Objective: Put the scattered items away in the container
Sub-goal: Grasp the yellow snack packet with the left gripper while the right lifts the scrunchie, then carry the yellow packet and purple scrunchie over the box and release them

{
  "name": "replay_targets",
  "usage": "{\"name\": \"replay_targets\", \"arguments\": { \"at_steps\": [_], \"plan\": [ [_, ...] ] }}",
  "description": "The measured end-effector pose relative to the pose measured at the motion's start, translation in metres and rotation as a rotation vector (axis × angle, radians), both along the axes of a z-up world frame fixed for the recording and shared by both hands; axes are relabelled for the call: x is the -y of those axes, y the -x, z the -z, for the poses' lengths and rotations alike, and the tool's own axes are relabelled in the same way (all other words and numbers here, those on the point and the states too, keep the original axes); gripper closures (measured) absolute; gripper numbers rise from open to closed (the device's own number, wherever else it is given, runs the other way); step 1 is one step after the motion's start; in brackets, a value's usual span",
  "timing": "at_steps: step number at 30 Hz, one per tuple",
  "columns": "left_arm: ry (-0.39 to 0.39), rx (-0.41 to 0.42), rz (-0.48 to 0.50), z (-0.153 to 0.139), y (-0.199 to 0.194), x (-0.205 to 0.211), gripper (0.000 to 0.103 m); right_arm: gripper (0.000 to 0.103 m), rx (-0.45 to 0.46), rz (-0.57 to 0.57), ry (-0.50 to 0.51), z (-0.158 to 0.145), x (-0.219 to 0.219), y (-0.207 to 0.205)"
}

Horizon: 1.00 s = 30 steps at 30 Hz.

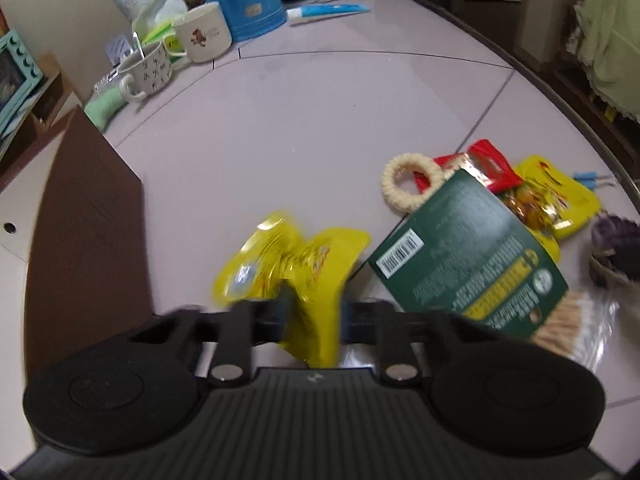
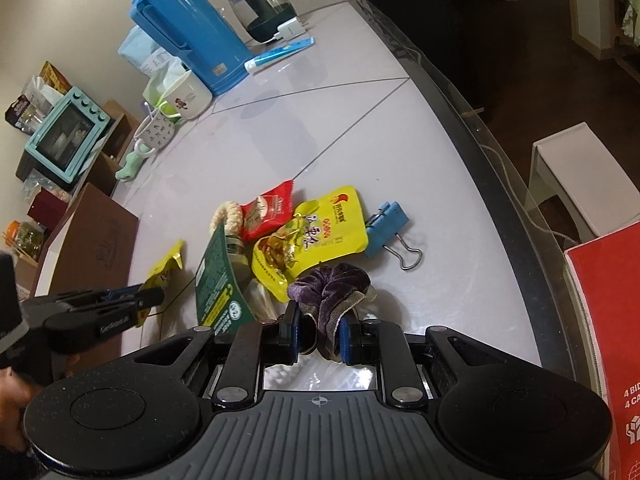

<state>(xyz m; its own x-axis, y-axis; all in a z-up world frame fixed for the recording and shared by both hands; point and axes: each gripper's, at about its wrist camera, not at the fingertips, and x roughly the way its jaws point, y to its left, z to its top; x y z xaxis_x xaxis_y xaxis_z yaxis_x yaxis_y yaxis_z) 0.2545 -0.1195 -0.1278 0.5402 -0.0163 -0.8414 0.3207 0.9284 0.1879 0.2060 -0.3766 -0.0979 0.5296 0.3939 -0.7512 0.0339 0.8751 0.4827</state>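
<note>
The pale tiled worktop (image 2: 360, 92) carries everything, its curved glass-lined edge sweeping down the right of the right wrist view. At its left edge stands the brown cardboard box (image 1: 84, 216), which I take to be the container; its inside cannot be seen from either camera, so whether anything is already in it cannot be told.

Most of the scattered items lie in a heap near the worktop's front edge, so the task looks to be at an early stage. Largest there is the dark green printed card pack (image 1: 468, 252), lying over a bundle of wooden sticks. Beside it are the big yellow snack pouch (image 2: 320, 236), a red snack packet (image 2: 266, 212), a cream braided rope ring (image 1: 408, 182) and, just apart towards the right edge, a blue binder clip (image 2: 386, 224).

The left gripper (image 1: 312, 316) has closed on a small crinkled yellow foil sachet (image 1: 292, 264), its pads pinching the lower part, between the box and the heap; whether it is clear of the surface is hard to tell.

The right gripper (image 2: 318, 334) is nearly closed on a purple velvet scrunchie (image 2: 328, 284), gripping its grey-edged underside at the heap's front.

Both held things have yet to reach the box.
</note>
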Motion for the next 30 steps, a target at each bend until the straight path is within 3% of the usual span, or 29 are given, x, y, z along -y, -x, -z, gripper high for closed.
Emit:
{"name": "replay_targets", "arguments": {
  "at_steps": [7,17,30],
  "plan": [
    [-0.026,0.049,0.049,-0.021,0.028,-0.013,0.103,0.086,0.025,0.002,-0.003,-0.008,-0.001,0.007],
    [0.103,0.04,0.016,-0.056,0.052,-0.029,0.103,0.086,0.082,-0.017,-0.006,-0.031,-0.007,0.022],
    [0.193,0.129,0.006,-0.115,0.104,-0.048,0.103,0.086,0.174,-0.069,0.021,-0.069,-0.028,0.05]
  ]
}}
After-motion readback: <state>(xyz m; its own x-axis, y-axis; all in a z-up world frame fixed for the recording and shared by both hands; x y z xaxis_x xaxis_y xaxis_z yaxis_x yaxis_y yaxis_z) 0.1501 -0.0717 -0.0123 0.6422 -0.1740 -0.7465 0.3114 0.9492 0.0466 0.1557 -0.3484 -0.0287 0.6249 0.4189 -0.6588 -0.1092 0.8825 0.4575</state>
